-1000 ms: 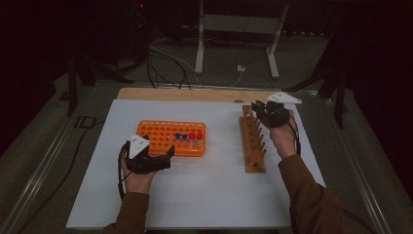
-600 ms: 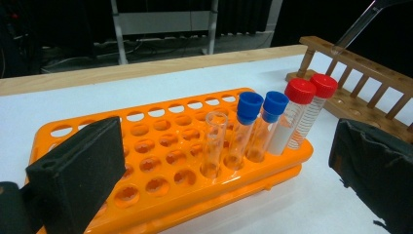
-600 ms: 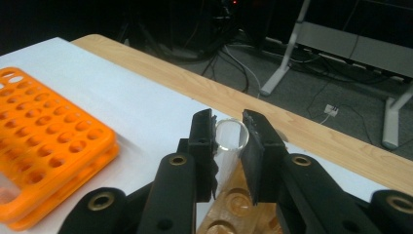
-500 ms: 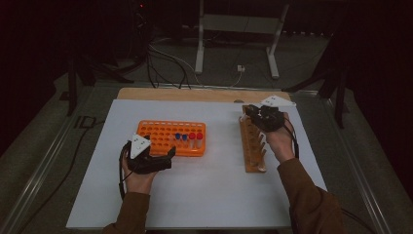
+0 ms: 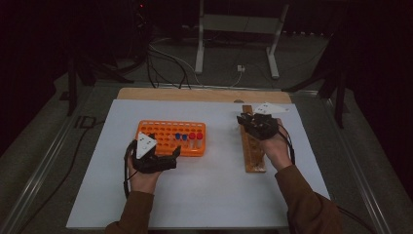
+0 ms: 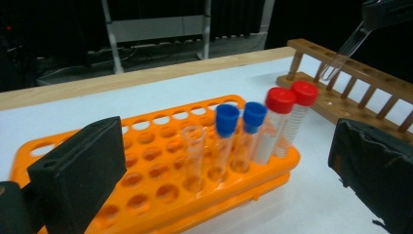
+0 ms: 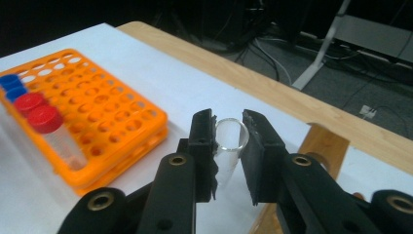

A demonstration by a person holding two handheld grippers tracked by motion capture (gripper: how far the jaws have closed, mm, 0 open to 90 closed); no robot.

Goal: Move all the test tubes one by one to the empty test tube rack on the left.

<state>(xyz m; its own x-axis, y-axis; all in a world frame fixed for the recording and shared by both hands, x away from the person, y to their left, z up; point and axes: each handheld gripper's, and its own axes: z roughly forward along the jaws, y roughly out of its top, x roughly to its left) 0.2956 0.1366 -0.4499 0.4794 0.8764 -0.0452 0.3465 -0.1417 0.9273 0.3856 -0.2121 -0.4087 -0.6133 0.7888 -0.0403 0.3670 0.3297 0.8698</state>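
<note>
An orange tube rack lies left of centre on the white mat. It holds a bare clear tube, two blue-capped tubes and two red-capped tubes. My left gripper rests open at the rack's near edge, its jaws wide apart in the left gripper view with nothing between them. To the right lies a wooden tube rack. My right gripper hovers over its far half, shut on a clear uncapped tube just below the rim. That tube hangs tilted above the wooden rack.
The white mat covers a wooden table whose far edge shows beyond it. Metal stand legs and cables lie on the floor behind. A cable trails from each gripper along the person's sleeves.
My right gripper has carried the clear tube a little toward the person and leftward over the wooden rack. The left gripper has stayed put.
</note>
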